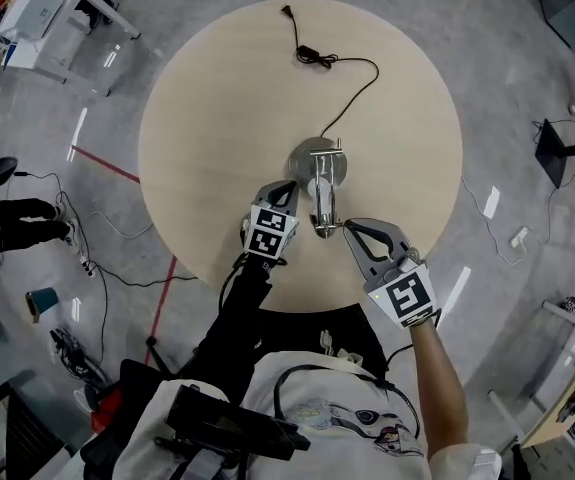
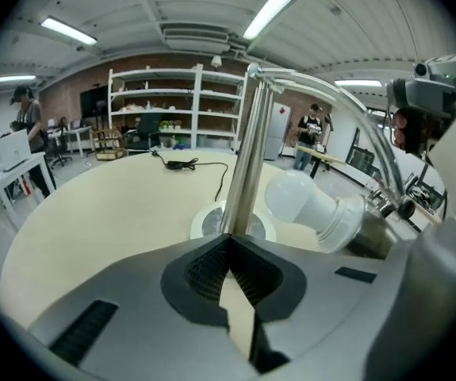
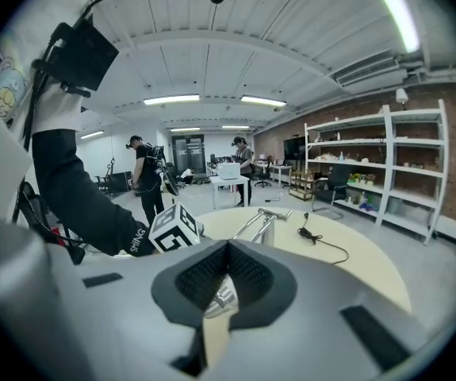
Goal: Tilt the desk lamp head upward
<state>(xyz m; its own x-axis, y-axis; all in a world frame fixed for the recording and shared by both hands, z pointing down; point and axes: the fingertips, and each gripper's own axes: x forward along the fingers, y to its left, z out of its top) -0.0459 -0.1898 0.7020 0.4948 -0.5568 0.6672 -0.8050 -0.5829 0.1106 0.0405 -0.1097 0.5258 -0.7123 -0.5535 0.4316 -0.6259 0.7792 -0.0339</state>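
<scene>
Left gripper (image 1: pixel 289 186): jaws closed tip to tip, nothing between them. It sits just left of the lamp (image 1: pixel 323 193), tips level with the arm, and I can't tell if it touches. In its own view the left gripper (image 2: pixel 229 243) looks straight at the pole (image 2: pixel 247 157), upright just past the tips, with the base (image 2: pixel 212 222) behind. The bulb (image 2: pixel 303 203) sticks out of the head (image 2: pixel 374 232) to the pole's right. The lamp stands near the middle of the table (image 1: pixel 217 118), base (image 1: pixel 305 156) on the far side. Its arm runs toward the person and the head (image 1: pixel 324 223) is at the near end, between the two grippers. The cord (image 1: pixel 352 93) runs from the base toward the far edge, and the plug (image 1: pixel 287 10) lies on the tabletop. Right gripper (image 1: pixel 348 228): jaws also closed. The tips are right at the head's right side, contact not clear. In its own view the right gripper (image 3: pixel 228 246) tips meet above the shiny head (image 3: pixel 221 296), which shows through the hollow behind them. No grip visible. Writing: letters "SHING" on the cuff of the black sleeve (image 3: pixel 93 205). The cubes (image 1: pixel 270 231) (image 1: pixel 407 296) carry black-and-white square markers.
</scene>
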